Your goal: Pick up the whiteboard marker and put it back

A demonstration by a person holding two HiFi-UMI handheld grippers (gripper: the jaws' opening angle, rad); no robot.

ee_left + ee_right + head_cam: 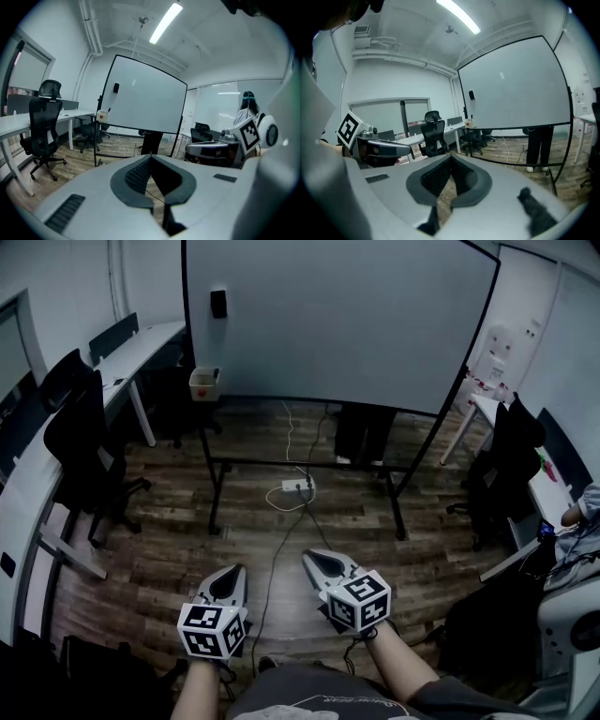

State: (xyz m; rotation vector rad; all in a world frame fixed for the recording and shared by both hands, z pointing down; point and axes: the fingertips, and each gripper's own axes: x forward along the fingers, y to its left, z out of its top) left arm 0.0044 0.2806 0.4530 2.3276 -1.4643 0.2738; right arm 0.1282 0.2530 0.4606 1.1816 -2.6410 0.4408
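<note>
A large whiteboard [337, 320] on a black wheeled stand fills the middle of the room. A small white box [204, 382] hangs at its lower left corner, and a thin dark marker [108, 110] sticks out of that box [102, 116] in the left gripper view. A black eraser [218, 303] clings to the board above it. My left gripper [234, 570] and right gripper [309, 557] are held low and side by side, well short of the board. Both are shut with nothing between the jaws. The right gripper view shows the box [469, 123] far off.
A white power strip [298, 487] and its cables lie on the wooden floor under the board. Someone's dark legs [354, 437] stand behind the board. Black office chairs [80, 442] and white desks [141, 348] line the left side. Another chair [506, 465] and a seated person [577, 512] are at the right.
</note>
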